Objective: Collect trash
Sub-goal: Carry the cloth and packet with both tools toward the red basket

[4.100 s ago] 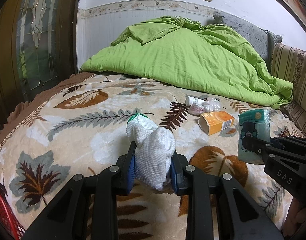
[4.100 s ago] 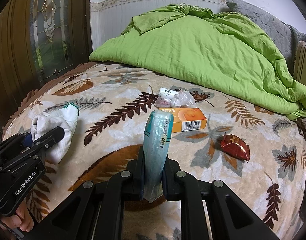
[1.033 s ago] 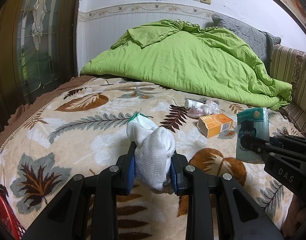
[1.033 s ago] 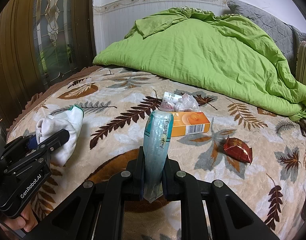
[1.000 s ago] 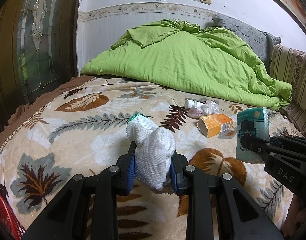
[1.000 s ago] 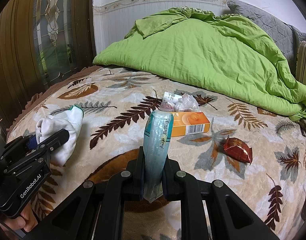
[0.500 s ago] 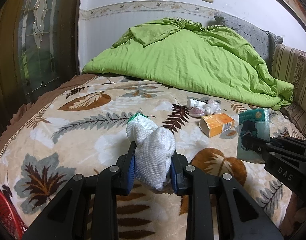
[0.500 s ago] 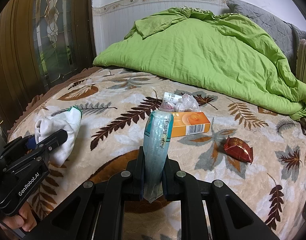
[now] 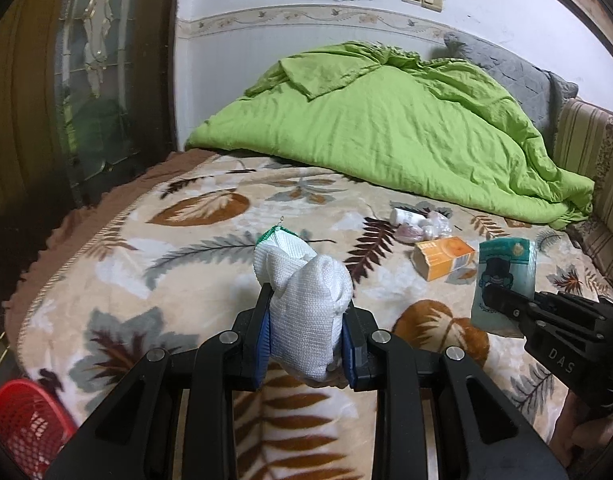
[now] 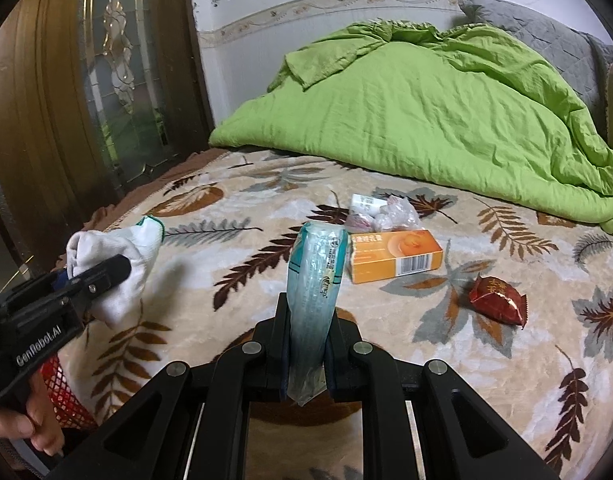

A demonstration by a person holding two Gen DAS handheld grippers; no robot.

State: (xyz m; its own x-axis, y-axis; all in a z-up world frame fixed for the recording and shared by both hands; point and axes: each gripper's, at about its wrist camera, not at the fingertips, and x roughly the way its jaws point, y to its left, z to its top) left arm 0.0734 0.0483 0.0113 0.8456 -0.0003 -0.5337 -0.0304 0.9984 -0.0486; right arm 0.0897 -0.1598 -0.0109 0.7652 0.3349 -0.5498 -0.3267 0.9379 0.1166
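Note:
My left gripper (image 9: 305, 336) is shut on a balled white knit glove (image 9: 306, 292) with a green cuff, held above the leaf-print blanket (image 9: 146, 264). The same glove (image 10: 114, 256) shows at the left of the right wrist view. My right gripper (image 10: 306, 344) is shut on a teal plastic tissue pack (image 10: 314, 280), seen from the side as the tissue pack (image 9: 502, 276) in the left wrist view. On the blanket lie an orange box (image 10: 394, 256), a red foil wrapper (image 10: 496, 300) and a crumpled clear bag with a small white packet (image 10: 382, 210).
A red mesh basket (image 9: 22, 428) stands low beside the bed at the lower left; the same basket (image 10: 64, 392) shows under the left gripper. A green duvet (image 9: 386, 128) is heaped at the back. A wood-and-glass door (image 10: 86, 100) stands at left. A hand (image 10: 30, 424) grips the left handle.
The left gripper has risen and drawn back a little with the glove, so more of the red basket and the bed's edge shows. The right gripper has stayed put.

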